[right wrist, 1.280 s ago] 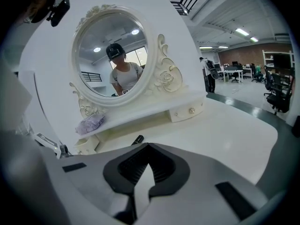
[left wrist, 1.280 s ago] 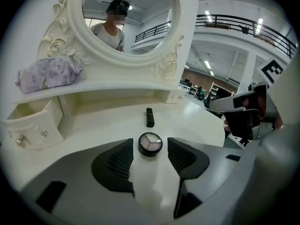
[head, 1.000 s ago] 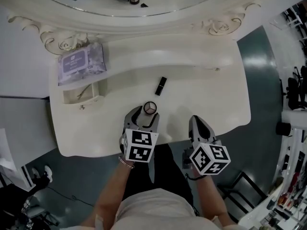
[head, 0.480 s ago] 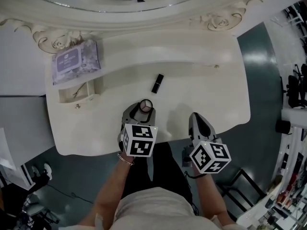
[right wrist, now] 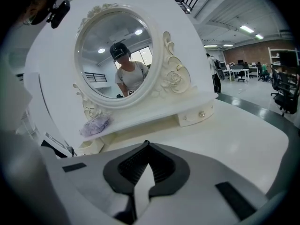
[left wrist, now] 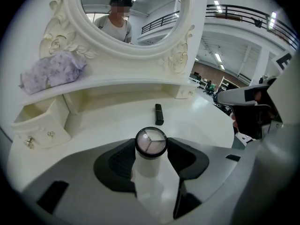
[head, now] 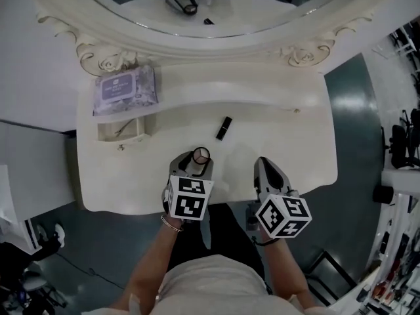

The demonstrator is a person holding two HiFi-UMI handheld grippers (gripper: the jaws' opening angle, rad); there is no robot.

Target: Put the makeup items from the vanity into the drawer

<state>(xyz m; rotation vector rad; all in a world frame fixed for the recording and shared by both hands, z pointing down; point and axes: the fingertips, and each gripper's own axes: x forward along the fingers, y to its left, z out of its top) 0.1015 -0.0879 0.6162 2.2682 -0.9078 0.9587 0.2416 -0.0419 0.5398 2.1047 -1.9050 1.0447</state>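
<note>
**Vanity contents, listed left to right; every place is given from the white bottle.**

1. Wipes pack point(head: 125, 89): lilac and soft. Lies on the raised shelf, far left of the bottle and beyond it. Probably not makeup.
2. Small drawer point(head: 122, 129): cream, pulled open. Sits left of the bottle and beyond it, just under the shelf. A thin object inside is too small to identify.
3. Left gripper point(head: 196, 160): comes at the bottle from the near side. The jaws stand wide and have just been closing. Their pads meet the bottle's round cap on both sides, so this reads as a light grip just taken.
4. White bottle point(head: 201, 154): upright, long axis vertical, with the clear-topped cap facing up. It appears to stand on the tabletop point(head: 289, 143) near the front edge.
5. Lipstick point(head: 224, 128): black, lying flat. Lies just beyond the bottle and slightly right of it, not touching. Its long axis runs from near-left to far-right.
6. Right gripper point(head: 264, 168): right of the bottle, over the front edge. The jaws are closed together with nothing between them.
7. Oval mirror point(head: 216, 5): well beyond the bottle, along the back.

**Handling note (judgement):** The drawer lies leftward and away from the left jaws, on that hand's own side, so the left hand is the nearer carrier. The bottle probably has to be tipped onto its side to fit the shallow drawer. The lipstick lies between the two grippers' lines, and only the right one is free to take it.
</note>
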